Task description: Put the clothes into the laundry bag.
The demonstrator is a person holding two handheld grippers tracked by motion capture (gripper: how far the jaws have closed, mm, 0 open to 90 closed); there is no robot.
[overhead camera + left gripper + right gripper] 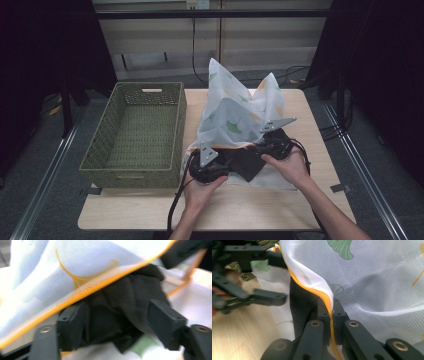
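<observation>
The left gripper [117, 322] stands open around the black cloth [120, 305]; the right gripper [331, 308] pinches the mesh bag [235, 117] rim near the tabletop's [150, 210] middle; hold it high, push deep.

Black claws [235, 162] with brass rivets, grey three-cornered plates, trailing black cables; bare forearms.

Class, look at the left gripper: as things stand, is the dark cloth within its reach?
Probably yes. The left gripper has open jaws with the dark cloth lying between them. The mesh bag's orange-trimmed edge is lifted above, leaving the way free.
</observation>
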